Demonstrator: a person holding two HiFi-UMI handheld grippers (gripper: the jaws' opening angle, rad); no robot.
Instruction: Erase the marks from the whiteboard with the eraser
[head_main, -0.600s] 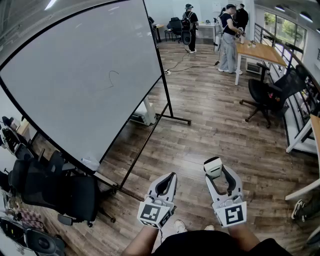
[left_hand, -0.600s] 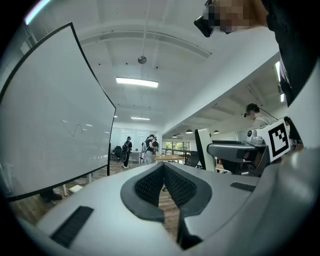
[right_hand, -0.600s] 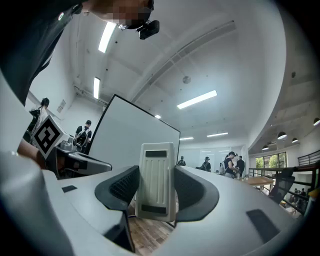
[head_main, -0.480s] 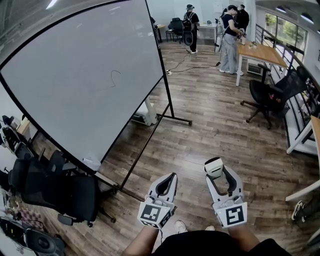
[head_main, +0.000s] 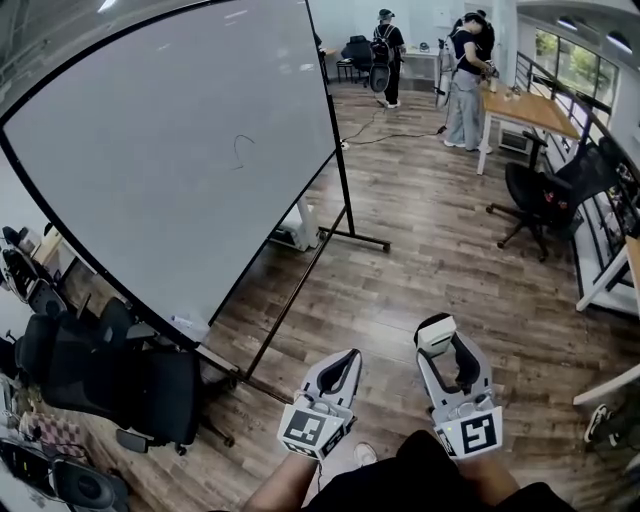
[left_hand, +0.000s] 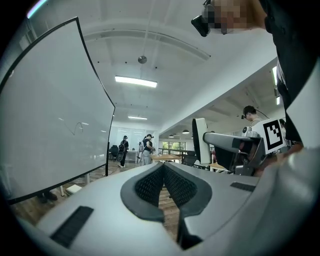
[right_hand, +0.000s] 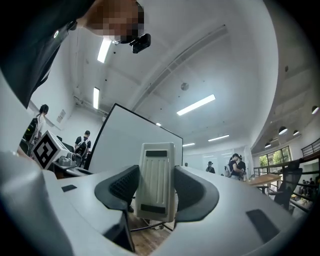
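A large whiteboard (head_main: 170, 160) on a black wheeled stand fills the left of the head view, with one small dark squiggle mark (head_main: 241, 150) near its upper middle. The mark also shows in the left gripper view on the whiteboard (left_hand: 50, 120). My right gripper (head_main: 440, 340) is low in the head view, shut on a white ribbed eraser (head_main: 433, 332), which stands upright between the pads in the right gripper view as the eraser (right_hand: 157, 188). My left gripper (head_main: 345, 360) is beside it, shut with nothing in it. Both are well short of the board.
Black office chairs (head_main: 120, 385) crowd the lower left by the board's foot. The stand's base bar (head_main: 290, 300) runs across the wood floor ahead. Wooden desks (head_main: 530, 105), a black chair (head_main: 540, 195) and several standing people (head_main: 465, 80) are at the far right.
The view has shifted slightly forward and left; the board and its mark sit a little further right in the picture. Both grippers keep their hold and relative position.
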